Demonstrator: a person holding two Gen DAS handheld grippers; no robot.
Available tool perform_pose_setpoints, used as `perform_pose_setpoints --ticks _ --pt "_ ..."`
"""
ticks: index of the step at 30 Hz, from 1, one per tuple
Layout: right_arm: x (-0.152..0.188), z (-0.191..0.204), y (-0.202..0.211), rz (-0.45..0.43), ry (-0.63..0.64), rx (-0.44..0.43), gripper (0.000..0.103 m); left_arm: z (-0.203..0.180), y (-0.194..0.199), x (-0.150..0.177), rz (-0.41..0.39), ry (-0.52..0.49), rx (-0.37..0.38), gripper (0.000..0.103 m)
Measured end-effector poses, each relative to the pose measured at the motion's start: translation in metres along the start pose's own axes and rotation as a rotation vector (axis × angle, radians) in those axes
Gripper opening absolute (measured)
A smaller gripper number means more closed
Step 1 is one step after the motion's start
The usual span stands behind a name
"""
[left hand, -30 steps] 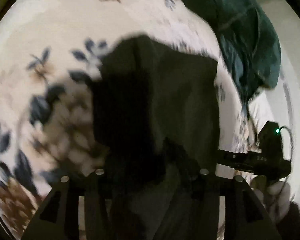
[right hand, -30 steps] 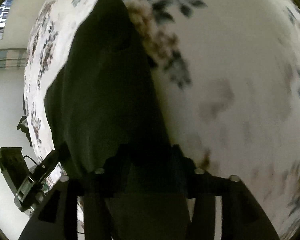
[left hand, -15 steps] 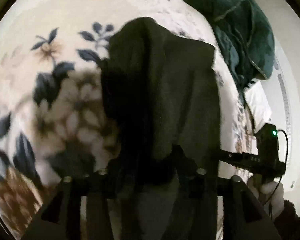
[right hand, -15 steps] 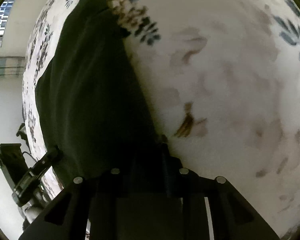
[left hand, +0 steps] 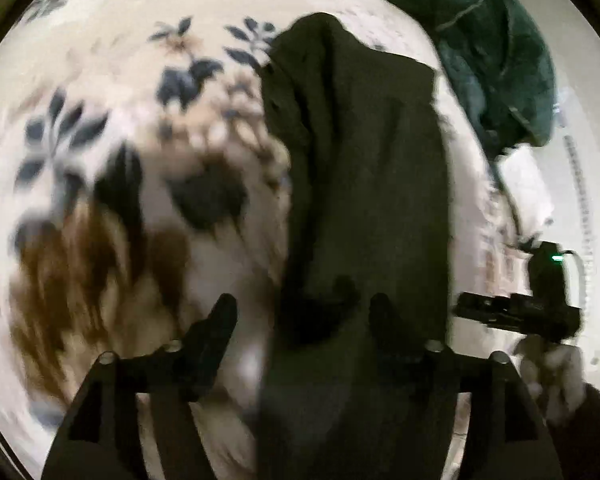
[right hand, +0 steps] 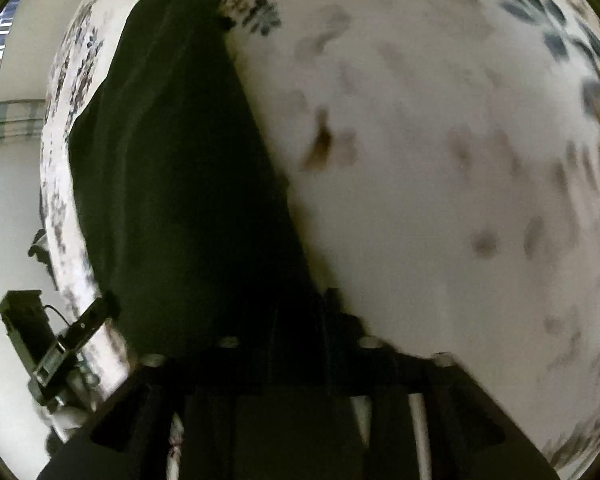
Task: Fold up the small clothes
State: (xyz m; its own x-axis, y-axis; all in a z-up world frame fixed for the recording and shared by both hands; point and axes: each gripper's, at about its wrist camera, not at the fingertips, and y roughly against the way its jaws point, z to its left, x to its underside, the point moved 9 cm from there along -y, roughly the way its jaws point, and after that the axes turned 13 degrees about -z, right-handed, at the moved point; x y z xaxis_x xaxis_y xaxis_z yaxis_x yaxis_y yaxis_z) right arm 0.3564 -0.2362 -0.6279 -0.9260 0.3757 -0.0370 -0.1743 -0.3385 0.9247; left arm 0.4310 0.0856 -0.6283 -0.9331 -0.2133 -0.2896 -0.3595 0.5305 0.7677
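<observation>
A small dark garment (left hand: 364, 168) lies stretched over a floral bedspread (left hand: 112, 92). My left gripper (left hand: 300, 312) is open, its two fingers spread wide, and the garment's near edge drapes loosely between them. In the right wrist view the same dark garment (right hand: 172, 168) runs up the left side. My right gripper (right hand: 296, 312) is shut on the garment's near edge, with the cloth bunched between the fingers. Each gripper shows in the other's view: the right one (left hand: 516, 308) at the right, the left one (right hand: 60, 344) at the lower left.
A dark green garment (left hand: 488, 40) is heaped at the far right of the bed. The bed's edge (right hand: 56, 200) drops off on the left of the right wrist view, with a pale wall and a window beyond.
My left gripper was shut on the dark garment and has now opened, its fingers spread apart. Both views have shifted over the bedspread; the right gripper keeps its hold.
</observation>
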Motion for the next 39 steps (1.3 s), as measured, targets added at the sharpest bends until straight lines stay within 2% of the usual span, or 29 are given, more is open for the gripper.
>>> perform_pose_setpoints --ticks 1,3,7,11,14,17,19,20,24,25,26,27,28,29,30,31,33,36,39 --pt "0.006 -0.001 0.003 0.013 -0.005 -0.006 0.06 -0.004 0.009 0.015 0.01 0.016 0.012 0.071" --pt "0.028 -0.005 0.013 0.041 -0.004 -0.018 0.06 -0.008 0.022 0.051 0.045 0.044 0.027 0.071" --pt "0.099 -0.027 0.02 0.153 0.004 -0.016 0.06 -0.007 0.032 0.121 0.129 0.085 0.014 0.072" --pt "0.18 -0.063 0.019 0.27 -0.027 -0.018 0.06 0.004 0.035 0.183 0.216 0.135 -0.003 0.072" --pt "0.229 -0.091 0.021 0.318 -0.064 -0.033 0.06 0.018 0.036 0.219 0.262 0.171 -0.009 0.072" --pt "0.261 -0.112 0.017 0.324 -0.092 -0.077 0.06 0.015 0.024 0.238 0.273 0.196 0.024 0.077" --pt "0.268 -0.117 0.01 0.301 -0.094 -0.118 0.06 0.011 0.012 0.238 0.242 0.202 0.041 0.089" --pt "0.268 -0.113 0.006 0.275 -0.081 -0.144 0.062 0.01 0.007 0.237 0.226 0.207 0.049 0.091" --pt "0.27 -0.089 -0.005 0.197 -0.071 -0.263 0.067 -0.001 0.003 0.232 0.148 0.179 0.059 0.091" --pt "0.271 -0.087 -0.005 0.182 -0.071 -0.278 0.067 -0.007 0.005 0.233 0.127 0.167 0.078 0.089" --pt "0.272 -0.086 -0.004 0.171 -0.077 -0.294 0.067 -0.012 0.008 0.233 0.11 0.154 0.098 0.083" --pt "0.274 -0.083 -0.001 0.158 -0.092 -0.325 0.067 -0.019 0.007 0.232 0.104 0.156 0.115 0.056" --pt "0.275 -0.08 0.0 0.154 -0.104 -0.348 0.067 -0.023 0.006 0.23 0.104 0.17 0.124 0.023" --pt "0.277 -0.075 0.002 0.153 -0.122 -0.38 0.066 -0.025 0.005 0.23 0.107 0.18 0.122 0.015" --pt "0.279 -0.069 0.001 0.155 -0.132 -0.403 0.062 -0.03 0.004 0.227 0.103 0.194 0.138 0.016" --pt "0.281 -0.063 -0.001 0.152 -0.134 -0.412 0.045 -0.036 0.003 0.224 0.096 0.192 0.143 0.016" --pt "0.288 -0.064 -0.007 0.147 -0.152 -0.377 0.014 -0.047 0.001 0.219 0.097 0.172 0.137 0.016" --pt "0.291 -0.065 0.004 0.11 -0.175 -0.352 0.014 -0.055 0.015 0.21 0.072 0.161 0.139 0.016" --pt "0.28 -0.044 0.024 0.071 -0.131 -0.343 0.014 -0.063 0.04 0.196 0.013 0.155 0.182 0.015"
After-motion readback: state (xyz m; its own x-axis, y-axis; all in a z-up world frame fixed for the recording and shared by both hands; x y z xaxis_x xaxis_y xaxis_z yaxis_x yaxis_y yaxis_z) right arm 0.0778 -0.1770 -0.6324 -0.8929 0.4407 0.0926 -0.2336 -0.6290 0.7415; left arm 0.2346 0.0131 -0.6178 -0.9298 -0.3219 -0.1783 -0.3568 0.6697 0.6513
